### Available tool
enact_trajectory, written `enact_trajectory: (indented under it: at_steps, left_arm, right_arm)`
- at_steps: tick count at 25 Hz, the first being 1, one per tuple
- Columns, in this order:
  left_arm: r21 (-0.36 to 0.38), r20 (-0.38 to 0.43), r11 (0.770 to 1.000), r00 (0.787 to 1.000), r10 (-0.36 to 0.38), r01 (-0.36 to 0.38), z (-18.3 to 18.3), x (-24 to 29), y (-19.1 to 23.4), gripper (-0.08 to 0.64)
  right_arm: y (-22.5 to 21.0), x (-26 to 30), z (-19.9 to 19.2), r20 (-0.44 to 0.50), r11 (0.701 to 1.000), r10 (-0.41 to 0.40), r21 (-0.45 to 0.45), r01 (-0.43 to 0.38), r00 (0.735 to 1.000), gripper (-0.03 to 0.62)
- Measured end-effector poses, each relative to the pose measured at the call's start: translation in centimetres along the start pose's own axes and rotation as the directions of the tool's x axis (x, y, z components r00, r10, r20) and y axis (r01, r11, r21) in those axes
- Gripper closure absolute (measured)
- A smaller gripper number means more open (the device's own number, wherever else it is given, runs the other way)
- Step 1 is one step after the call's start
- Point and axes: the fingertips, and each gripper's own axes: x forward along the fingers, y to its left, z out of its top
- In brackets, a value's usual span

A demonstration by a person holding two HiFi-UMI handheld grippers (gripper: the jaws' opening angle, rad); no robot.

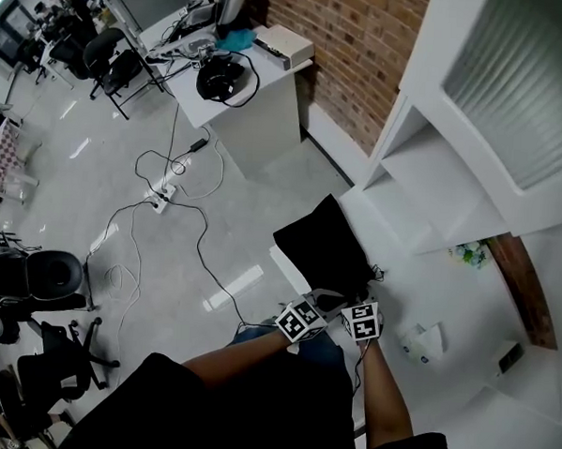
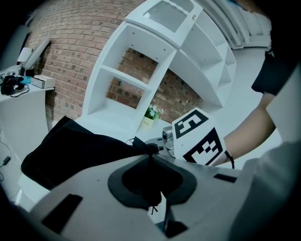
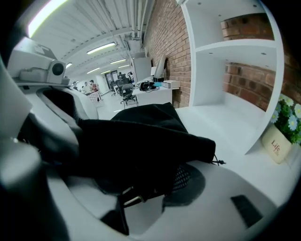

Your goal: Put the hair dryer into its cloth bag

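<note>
The black cloth bag point(image 1: 325, 242) lies on the white counter point(image 1: 400, 281) in front of both grippers. My left gripper point(image 1: 324, 301) is shut on the bag's mouth edge point(image 2: 141, 148), pinching black cloth and its drawstring between the pads. My right gripper point(image 1: 365, 300) sits close beside it, closed on a black bulk with a mesh grille point(image 3: 186, 176), the hair dryer, at the bag's mouth point(image 3: 202, 148). The bag point(image 3: 141, 136) drapes over most of the dryer and hides it. The right gripper's marker cube point(image 2: 200, 136) shows in the left gripper view.
A white shelf unit point(image 1: 434, 171) against a brick wall point(image 1: 356, 44) stands behind the counter. A small flower pot point(image 1: 467, 252) sits in its lower bay. A white box point(image 1: 423, 341) lies right of the grippers. On the floor are cables point(image 1: 170, 194) and office chairs point(image 1: 43, 281).
</note>
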Motion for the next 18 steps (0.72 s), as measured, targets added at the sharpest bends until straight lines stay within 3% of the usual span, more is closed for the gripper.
enact_trajectory:
  at_steps: [7,14,18]
  left_arm:
    - [0.002,-0.029,1.0,0.999,0.028,-0.028,-0.5,-0.9,1.2,0.529]
    - [-0.005,-0.056,1.0,0.998,0.031,-0.031,-1.7,-1.5,1.7,0.528]
    - [-0.002,-0.054,0.999,0.998,0.039,-0.039,-2.2,-1.6,2.0,0.528]
  right_arm:
    - [0.0,-0.6,-1.0,0.003,1.0,0.013,0.011,-0.013,1.0,0.366]
    - [0.3,-2.1,-1.9,0.023,0.999,-0.002,-0.038,0.003,1.0,0.36]
    - [1.8,-2.5,-2.8,-0.015,0.994,0.035,-0.106,-0.037,0.999,0.359]
